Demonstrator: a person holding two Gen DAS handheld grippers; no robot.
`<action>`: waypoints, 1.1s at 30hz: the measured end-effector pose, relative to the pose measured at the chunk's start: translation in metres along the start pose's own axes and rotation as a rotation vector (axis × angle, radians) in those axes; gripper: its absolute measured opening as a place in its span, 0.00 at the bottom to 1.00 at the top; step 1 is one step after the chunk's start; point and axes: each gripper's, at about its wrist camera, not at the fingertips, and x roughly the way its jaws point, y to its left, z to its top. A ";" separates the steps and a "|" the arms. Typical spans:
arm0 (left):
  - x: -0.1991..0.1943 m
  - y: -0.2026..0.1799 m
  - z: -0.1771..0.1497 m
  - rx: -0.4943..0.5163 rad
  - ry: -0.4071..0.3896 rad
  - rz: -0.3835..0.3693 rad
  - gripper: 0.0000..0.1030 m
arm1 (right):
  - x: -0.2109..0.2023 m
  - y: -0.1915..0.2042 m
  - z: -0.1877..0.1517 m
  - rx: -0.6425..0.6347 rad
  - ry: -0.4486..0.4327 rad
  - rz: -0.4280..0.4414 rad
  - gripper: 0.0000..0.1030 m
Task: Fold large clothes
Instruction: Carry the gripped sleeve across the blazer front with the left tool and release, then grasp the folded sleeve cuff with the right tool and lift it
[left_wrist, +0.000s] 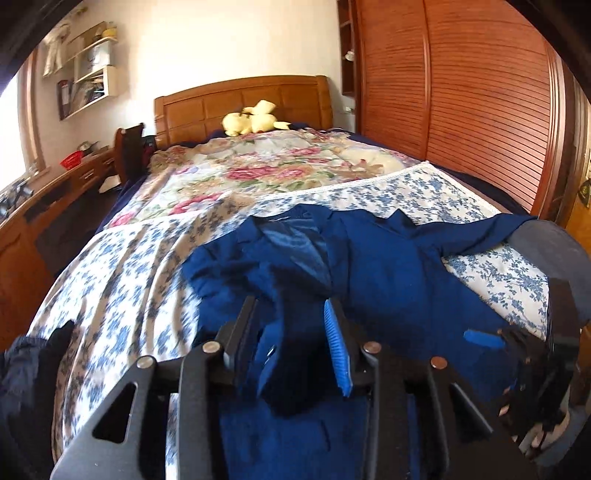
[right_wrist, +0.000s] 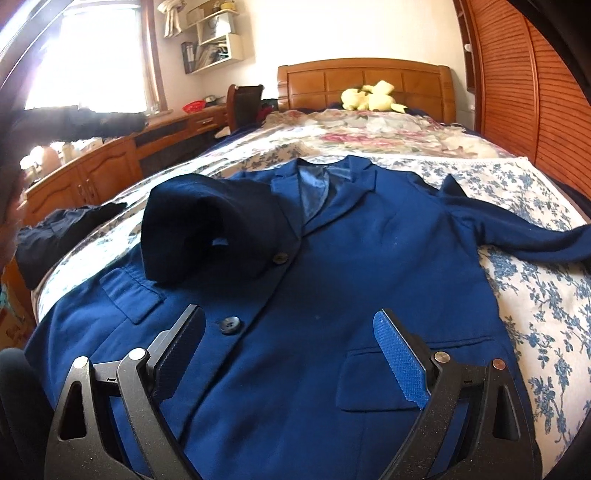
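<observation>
A royal-blue blazer (right_wrist: 351, 258) lies face up on the bed, collar toward the headboard. One sleeve (right_wrist: 207, 229) is folded over onto the chest, and the other sleeve (right_wrist: 517, 236) stretches out to the right. In the left wrist view my left gripper (left_wrist: 291, 301) hovers over the blazer (left_wrist: 388, 266), its jaws partly apart. The folded sleeve (left_wrist: 288, 350) sits in the gap, and the pads do not visibly press on it. My right gripper (right_wrist: 288, 314) stands wide open over the blazer's lower front, between a button (right_wrist: 231, 325) and a pocket flap, holding nothing.
The bed carries a blue-flowered sheet (right_wrist: 535, 295) and a pink floral quilt (right_wrist: 369, 129). A yellow plush toy (right_wrist: 369, 98) sits at the headboard. A dark garment (right_wrist: 55, 236) lies at the bed's left edge. A wooden desk (right_wrist: 92, 173) runs along the left, a slatted wardrobe (right_wrist: 535, 92) along the right.
</observation>
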 end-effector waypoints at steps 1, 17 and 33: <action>-0.002 0.004 -0.006 -0.007 -0.003 0.004 0.34 | 0.001 0.002 0.000 -0.004 0.001 0.001 0.91; -0.034 0.076 -0.095 -0.110 -0.028 0.087 0.34 | 0.032 0.030 -0.002 -0.072 0.054 -0.029 0.91; -0.047 0.102 -0.119 -0.152 -0.037 0.119 0.34 | 0.032 0.073 0.040 -0.116 0.020 0.043 0.91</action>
